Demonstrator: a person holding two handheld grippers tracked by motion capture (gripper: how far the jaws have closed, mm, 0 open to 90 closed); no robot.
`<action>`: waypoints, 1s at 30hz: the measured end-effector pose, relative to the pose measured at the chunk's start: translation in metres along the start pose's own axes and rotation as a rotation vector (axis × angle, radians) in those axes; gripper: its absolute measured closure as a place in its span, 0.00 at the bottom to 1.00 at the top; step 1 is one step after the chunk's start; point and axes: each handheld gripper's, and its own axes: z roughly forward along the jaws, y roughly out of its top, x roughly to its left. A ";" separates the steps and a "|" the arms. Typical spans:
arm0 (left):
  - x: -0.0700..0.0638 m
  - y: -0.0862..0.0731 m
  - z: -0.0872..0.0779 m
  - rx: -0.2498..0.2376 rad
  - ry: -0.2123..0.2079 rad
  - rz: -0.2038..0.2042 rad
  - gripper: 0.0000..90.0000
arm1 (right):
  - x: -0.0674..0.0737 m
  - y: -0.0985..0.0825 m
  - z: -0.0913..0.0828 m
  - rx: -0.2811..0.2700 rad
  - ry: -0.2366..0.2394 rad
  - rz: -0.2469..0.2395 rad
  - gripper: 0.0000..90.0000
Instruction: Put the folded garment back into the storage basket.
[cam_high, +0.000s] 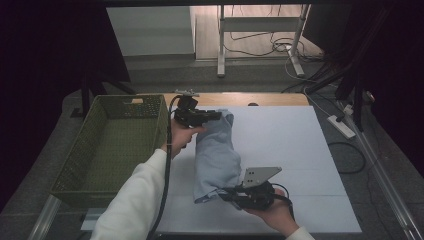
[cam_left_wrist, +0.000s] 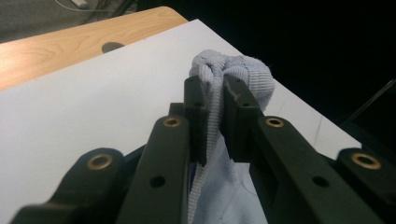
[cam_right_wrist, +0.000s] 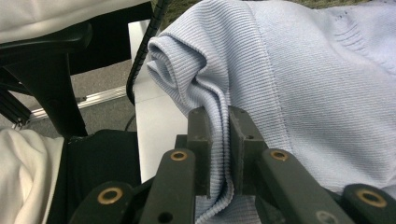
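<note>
High view: my left gripper, right gripper both clamp sweater beside basket; I'd lift evenly, keep ends taut.

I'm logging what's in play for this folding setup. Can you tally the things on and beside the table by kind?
Light blue knit garment: 1
Green mesh basket: 1
White mat: 1
Handheld grippers, left gripper and right gripper, both clamped on the garment: 2
Total: 5
</note>
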 end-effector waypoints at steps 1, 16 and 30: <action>0.000 0.001 -0.001 0.001 0.002 0.004 0.90 | 0.000 0.001 0.000 0.001 -0.004 -0.007 0.89; 0.004 0.007 -0.026 -0.034 0.032 0.002 0.90 | -0.001 0.021 0.009 -0.020 0.001 -0.041 0.89; 0.008 0.012 -0.042 -0.056 0.042 -0.002 0.90 | -0.003 0.034 0.016 -0.049 0.005 -0.048 0.89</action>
